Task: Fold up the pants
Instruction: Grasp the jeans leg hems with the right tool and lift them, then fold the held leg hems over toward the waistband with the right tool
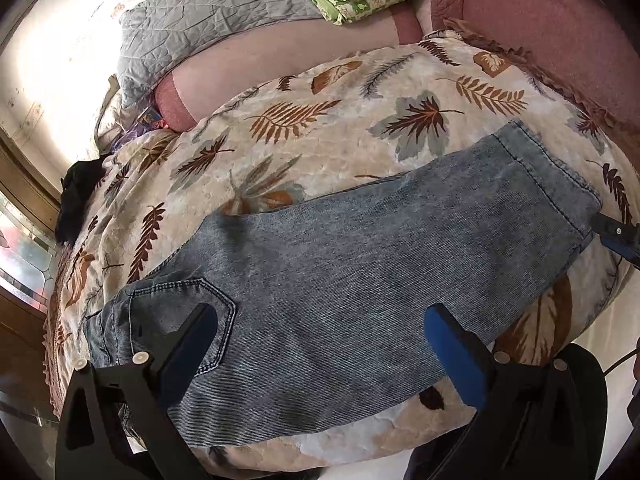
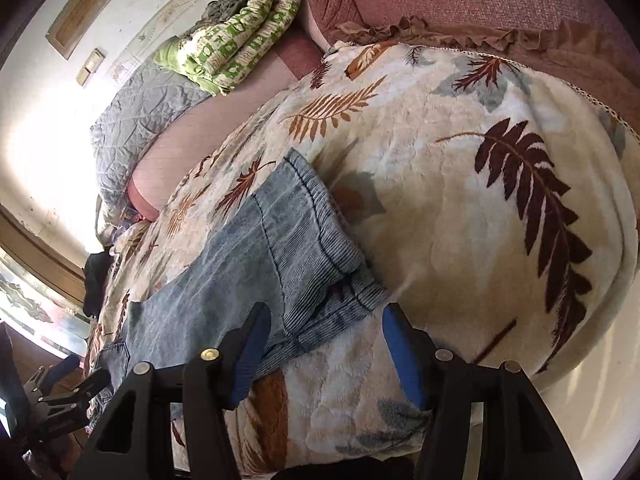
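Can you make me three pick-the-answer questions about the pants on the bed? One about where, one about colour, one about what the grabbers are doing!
1. Where do the pants lie?
A. on the leaf blanket
B. on the grey pillow
C. on the floor

2. What colour are the pants?
A. red
B. faded blue
C. green

3. How is the right hand-held gripper?
A. shut on the pants
B. open, at the leg hem
C. holding the pillow

Answers:
1 A: leaf print shows all round them.
2 B: washed denim.
3 B: its pads stand apart, clamping nothing.
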Available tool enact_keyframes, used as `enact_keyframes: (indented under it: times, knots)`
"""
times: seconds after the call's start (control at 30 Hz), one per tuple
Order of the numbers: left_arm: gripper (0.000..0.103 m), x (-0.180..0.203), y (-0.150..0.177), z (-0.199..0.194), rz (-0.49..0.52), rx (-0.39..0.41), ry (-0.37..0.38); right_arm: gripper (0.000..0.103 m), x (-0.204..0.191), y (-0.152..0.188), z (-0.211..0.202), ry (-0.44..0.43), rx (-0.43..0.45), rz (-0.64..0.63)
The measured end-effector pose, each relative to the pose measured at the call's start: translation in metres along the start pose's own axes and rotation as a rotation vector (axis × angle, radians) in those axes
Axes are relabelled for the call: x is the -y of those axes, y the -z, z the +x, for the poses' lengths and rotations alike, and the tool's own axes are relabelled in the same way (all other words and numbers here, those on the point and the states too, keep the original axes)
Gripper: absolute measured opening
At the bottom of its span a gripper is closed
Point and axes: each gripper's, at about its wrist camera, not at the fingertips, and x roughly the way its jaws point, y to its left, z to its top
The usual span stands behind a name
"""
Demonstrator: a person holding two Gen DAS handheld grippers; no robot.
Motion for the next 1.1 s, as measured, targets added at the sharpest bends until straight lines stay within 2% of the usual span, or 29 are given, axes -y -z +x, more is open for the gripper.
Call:
enact_keyframes:
  times: [0.07, 0.2, 0.37, 0.4, 0.43, 0.47, 0.67, 0.8, 0.93, 1.1]
  knots:
    - [0.103, -0.001, 0.001, 0.007, -0.006, -0.017, -0.001, 0.067, 0.008, -0.004, 0.005, -0.024, -0.027, 0.044]
    - [0.103, -0.006, 0.008, 0.024, -0.02, -0.059, -0.022, 0.07, 0.011, -0.01, 0.011, -0.075, -0.027, 0.078]
    - [0.103, -0.03, 0.018, 0.045, -0.096, -0.108, -0.059, 0.066, 0.011, -0.021, 0.02, -0.095, -0.011, 0.108]
    - [0.103, -0.036, 0.02, 0.049, -0.114, -0.116, -0.067, 0.061, 0.011, -0.022, 0.021, -0.092, -0.012, 0.113]
    - [0.103, -0.041, 0.022, 0.053, -0.13, -0.124, -0.075, 0.045, 0.01, -0.024, 0.024, -0.079, -0.015, 0.112]
    - [0.103, -0.047, 0.025, 0.056, -0.148, -0.133, -0.081, 0.04, 0.011, -0.025, 0.025, -0.067, -0.019, 0.108]
    - [0.103, -0.082, 0.041, 0.073, -0.263, -0.196, -0.072, 0.032, 0.001, -0.029, 0.022, -0.06, -0.011, 0.09]
    - [0.103, -0.106, 0.052, 0.069, -0.34, -0.201, -0.049, 0.031, -0.041, -0.034, 0.01, -0.037, 0.023, -0.042]
    - [0.103, -0.13, 0.06, 0.057, -0.411, -0.176, -0.034, 0.031, -0.109, -0.03, 0.002, 0.0, 0.034, -0.259]
    - [0.103, -0.158, 0.072, 0.039, -0.485, -0.134, -0.01, 0.031, -0.194, 0.004, 0.006, 0.0, -0.006, -0.481]
